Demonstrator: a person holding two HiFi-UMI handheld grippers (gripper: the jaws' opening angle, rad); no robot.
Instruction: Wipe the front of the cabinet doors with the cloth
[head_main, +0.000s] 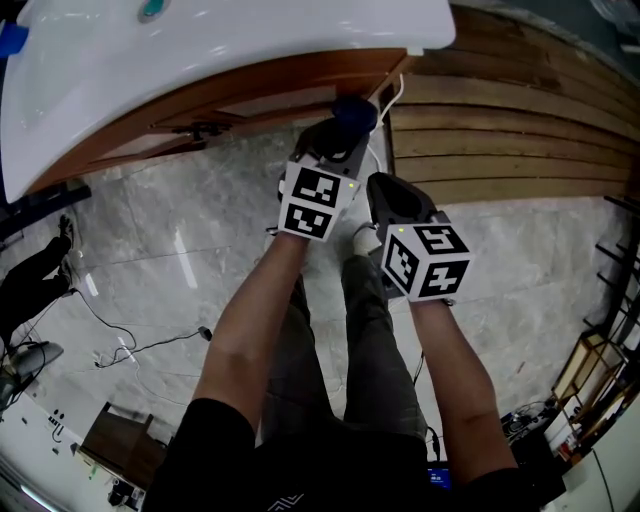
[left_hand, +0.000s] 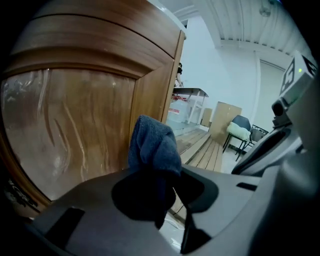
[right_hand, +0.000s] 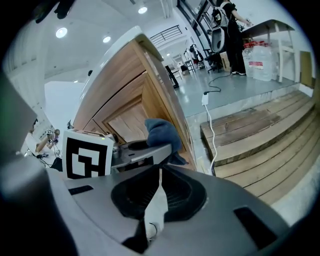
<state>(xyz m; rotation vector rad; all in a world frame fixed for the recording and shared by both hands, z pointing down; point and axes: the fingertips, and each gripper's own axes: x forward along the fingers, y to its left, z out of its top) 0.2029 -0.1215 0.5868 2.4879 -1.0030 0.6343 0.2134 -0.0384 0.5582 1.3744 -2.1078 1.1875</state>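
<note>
- The left gripper (left_hand: 169, 181) has its jaws clamped on the blue cloth (left_hand: 152, 145), and the fabric bunches up out of the tips, so soft cloth rather than hard plastic faces the cabinet door (left_hand: 75, 125)
- The cloth sits at the door's right-hand frame, close to the cabinet's corner; I cannot tell whether it presses on the wood or hangs just off it
- The right gripper (right_hand: 160, 172) hovers farther out from the door than the left one, jaws pinched together on nothing; my read is that it's parked there to stay clear of the wiping path
- The white basin top (head_main: 200, 60) overhangs the door, so both arms stretch forward to reach in under it
- By my judgement the wipe is at the door's edge, with the broad panel on the cloth's left yet to be covered
</note>
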